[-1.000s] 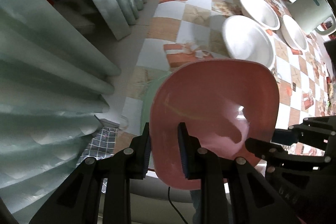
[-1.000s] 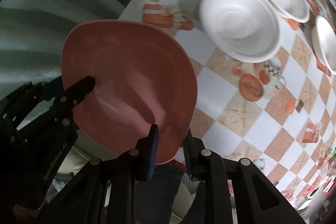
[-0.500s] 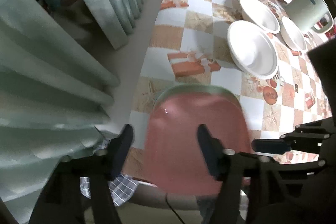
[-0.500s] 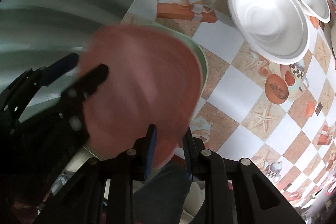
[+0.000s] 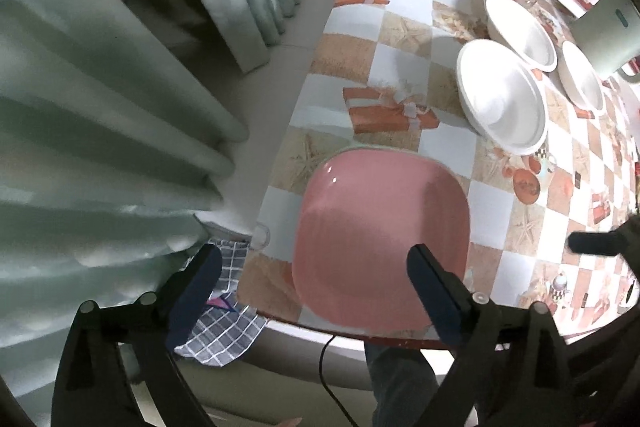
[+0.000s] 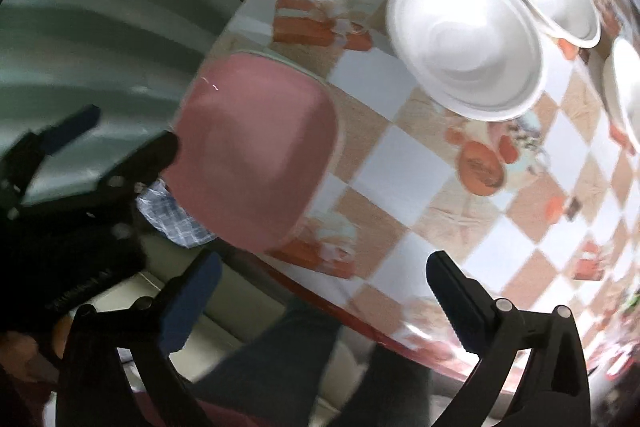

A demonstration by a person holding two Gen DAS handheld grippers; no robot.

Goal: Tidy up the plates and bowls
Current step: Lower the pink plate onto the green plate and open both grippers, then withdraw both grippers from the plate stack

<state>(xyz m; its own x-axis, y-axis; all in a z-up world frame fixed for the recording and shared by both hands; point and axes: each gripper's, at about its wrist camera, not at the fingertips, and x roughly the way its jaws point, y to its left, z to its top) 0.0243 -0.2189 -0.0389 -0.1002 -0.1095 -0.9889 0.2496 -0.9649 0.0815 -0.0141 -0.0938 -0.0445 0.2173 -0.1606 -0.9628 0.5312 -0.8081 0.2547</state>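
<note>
The left gripper (image 5: 314, 279) is spread wide with nothing between its fingers, hovering over the near table edge above the pink plate (image 5: 382, 243). That plate lies flat on a green plate (image 5: 362, 149), only a thin rim of which shows, on the checkered tablecloth (image 5: 404, 39). The right gripper (image 6: 320, 287) also gapes wide and holds nothing. Three white bowls (image 5: 502, 95) sit farther right; the right-wrist view is motion-blurred.
</note>
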